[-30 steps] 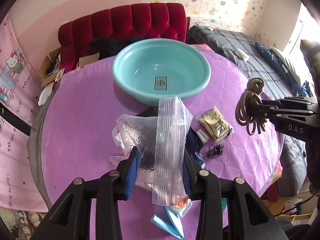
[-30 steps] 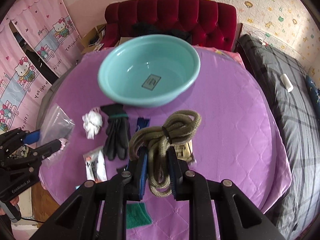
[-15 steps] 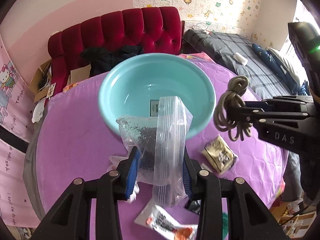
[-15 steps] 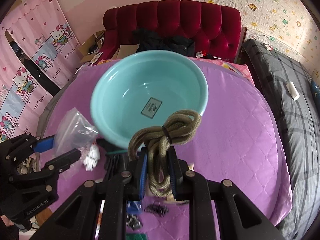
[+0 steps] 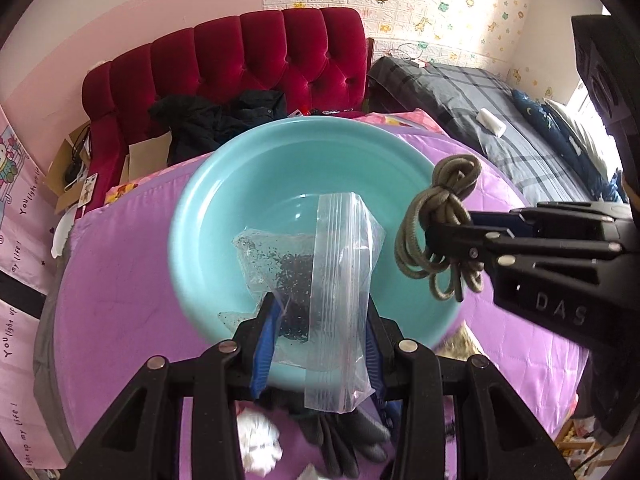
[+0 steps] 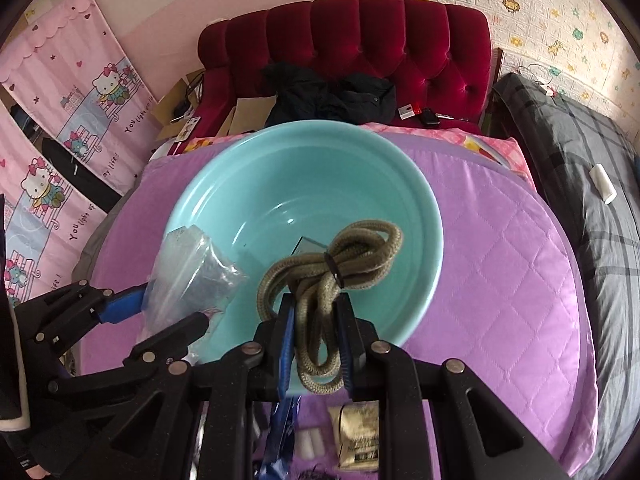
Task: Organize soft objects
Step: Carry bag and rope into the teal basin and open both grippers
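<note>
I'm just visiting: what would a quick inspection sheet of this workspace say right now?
Surface: round table under a quilted purple cloth.
Job's things: teal plastic basin; clear zip bag of dark specks; coiled olive rope.
Clutter: dark gloves, white crumpled wad, gold sachet.
Grippers: left gripper clamps the bag; right gripper clamps the rope, both over the basin.
Cables: nothing seen on the table.
Surroundings: red tufted sofa, grey plaid bed.

left gripper | black frame | blue fingers | silver screws
</note>
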Available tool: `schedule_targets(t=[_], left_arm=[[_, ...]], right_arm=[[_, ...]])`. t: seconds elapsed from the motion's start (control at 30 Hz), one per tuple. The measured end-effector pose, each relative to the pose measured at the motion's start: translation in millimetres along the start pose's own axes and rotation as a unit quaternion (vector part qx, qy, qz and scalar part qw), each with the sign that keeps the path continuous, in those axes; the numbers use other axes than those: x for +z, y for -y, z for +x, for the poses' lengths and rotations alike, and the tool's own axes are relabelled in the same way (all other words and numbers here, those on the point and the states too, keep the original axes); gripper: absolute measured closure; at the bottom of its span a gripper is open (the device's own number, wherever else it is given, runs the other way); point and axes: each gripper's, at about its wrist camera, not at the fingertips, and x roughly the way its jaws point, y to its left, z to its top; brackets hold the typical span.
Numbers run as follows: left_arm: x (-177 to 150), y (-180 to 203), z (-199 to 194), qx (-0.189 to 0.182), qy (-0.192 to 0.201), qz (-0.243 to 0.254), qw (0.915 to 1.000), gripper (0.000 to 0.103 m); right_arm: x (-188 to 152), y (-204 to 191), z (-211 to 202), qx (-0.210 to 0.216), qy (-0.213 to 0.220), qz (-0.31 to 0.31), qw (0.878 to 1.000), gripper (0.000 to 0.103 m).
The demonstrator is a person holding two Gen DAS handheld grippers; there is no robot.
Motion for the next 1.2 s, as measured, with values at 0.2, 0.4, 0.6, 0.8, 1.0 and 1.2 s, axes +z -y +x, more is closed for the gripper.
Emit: schedule_targets(t=[0.2, 0.4, 0.6, 0.8, 1.0, 1.2], left_arm=[[19, -7, 34, -0.003, -0.007, -0.013, 0.9999, 0.061], [28, -13, 66, -0.001, -0.015, -0.021, 0.9997, 0.061], [25, -13, 88, 0.015, -0.034, -0.017, 0.9992, 0.060], [27, -9, 85, 0.028, -0.034, -0.011, 0.9990, 0.022], [29, -16, 70, 0.045, -0.014, -0.030, 0.9985, 0.000], [24, -16, 52, 0.049, -0.002, -0.031, 0.9983, 0.000]], right_arm=[[18, 5, 31, 0.002, -0.009, 0.005, 1.000, 0.082], [26, 12, 65, 0.012, -0.030, 0.020, 0.999, 0.081], [29, 17, 84, 0.017, -0.042, 0.029, 0.999, 0.081], [32, 14, 77, 0.014, -0.028, 0.025, 0.999, 0.053], [35, 11, 59, -0.018, -0.005, 0.028, 0.999, 0.020], [30, 10, 44, -0.033, 0.006, 0.035, 0.999, 0.001]])
